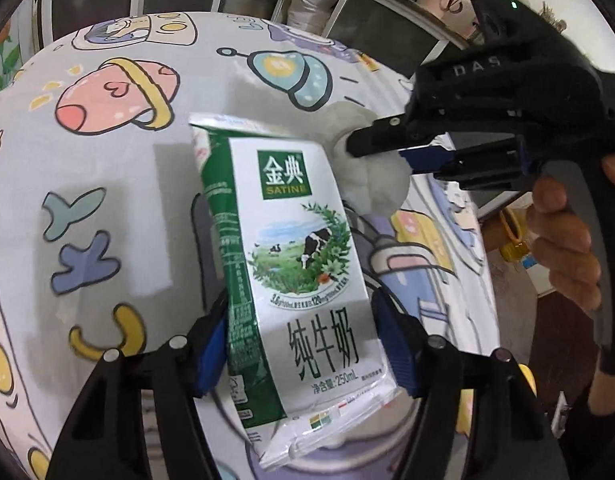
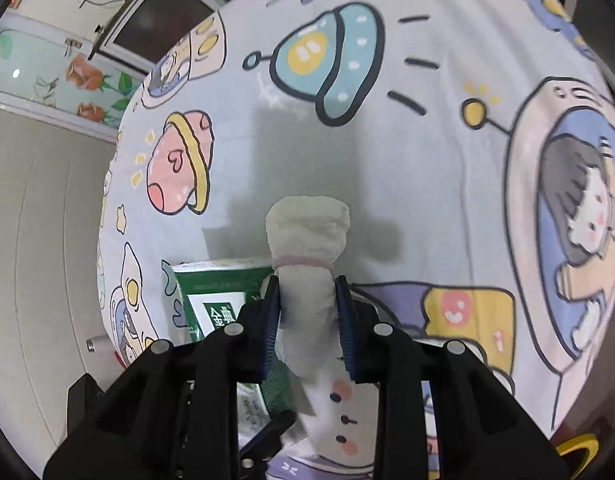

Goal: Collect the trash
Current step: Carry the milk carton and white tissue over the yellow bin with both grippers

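Across both views spreads a soft, matte sheet printed with cartoon planets, a pink mushroom shape and a child's figure, lying nearly flat with faint creases and grey shadows. Largest on it is a carton, a slim glossy box in white and green with a cow meadow and Chinese lettering, its folded top seam pointing away from the left camera; the left gripper has its blue ribbed pads pressed on the carton's two long sides, pinching it near the lower half. Smaller, just beyond the carton's upper right corner, is a sock, pale and nubbly, bunched into a roll with a thin pink band at its neck; the right gripper squeezes it between ribbed blue pads. The left view alone shows a hand around the right tool's black handle, dark window panes behind, and the sheet's right edge dropping to brown floor. The right view alone shows small face markings on the sock's lower part, the sheet's left edge beside a plain beige wall with a rose-patterned strip, and broad bare cloth ahead of the sock. Whether carton and sock touch the sheet cannot be told.
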A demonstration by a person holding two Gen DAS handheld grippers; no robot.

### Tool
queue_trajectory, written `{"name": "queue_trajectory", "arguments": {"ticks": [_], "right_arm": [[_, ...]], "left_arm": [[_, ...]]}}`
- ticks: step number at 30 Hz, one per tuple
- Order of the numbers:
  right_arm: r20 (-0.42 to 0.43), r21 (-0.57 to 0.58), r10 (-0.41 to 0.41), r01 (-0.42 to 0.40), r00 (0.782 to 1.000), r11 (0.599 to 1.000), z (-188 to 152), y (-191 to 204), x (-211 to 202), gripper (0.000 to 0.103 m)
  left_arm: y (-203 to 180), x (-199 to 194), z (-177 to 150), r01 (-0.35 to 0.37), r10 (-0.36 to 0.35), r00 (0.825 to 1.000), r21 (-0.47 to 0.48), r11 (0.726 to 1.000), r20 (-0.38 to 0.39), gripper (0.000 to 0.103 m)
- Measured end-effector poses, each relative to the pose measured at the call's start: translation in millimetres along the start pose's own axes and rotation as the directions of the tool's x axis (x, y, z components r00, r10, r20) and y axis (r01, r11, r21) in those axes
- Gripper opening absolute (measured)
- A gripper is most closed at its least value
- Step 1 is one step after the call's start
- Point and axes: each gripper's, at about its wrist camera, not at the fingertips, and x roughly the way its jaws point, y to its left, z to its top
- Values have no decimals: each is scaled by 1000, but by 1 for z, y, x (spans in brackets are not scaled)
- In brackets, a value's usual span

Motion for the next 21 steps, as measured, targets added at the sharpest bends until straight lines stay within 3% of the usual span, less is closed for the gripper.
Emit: {"name": "queue_trajectory", "arguments": {"ticks": [8,9,10,11,15,21], "right_arm": [[79,37,0,-3,997,999,-32,5,-39,26],[87,40,-1,-3,996,999,-39,4,-44,26],[92,44,0,-4,996,999,-45,3,-47,26],[100,51,-1,-4,995,999,-52,1,-51,26],[126,73,-14,5,992,997,-79,-4,-65,26],[175,66,-7,-4,985,998,-116,-1,-95,26]], "left_arm": [[23,-50,-19,10,-9,998,-3,1000,55,58],[27,-54,-21,9,-9,998,-6,1000,60,45],[32,-59,-24,6,-5,998,-8,1000,64,22],[38,-61,-27,25,-24,999,-12,1000,44,19],[51,-67,-35,4,-3,999,-13,1000,44,18],[53,-97,-53,30,-32,997,33,999,64,17]]}}
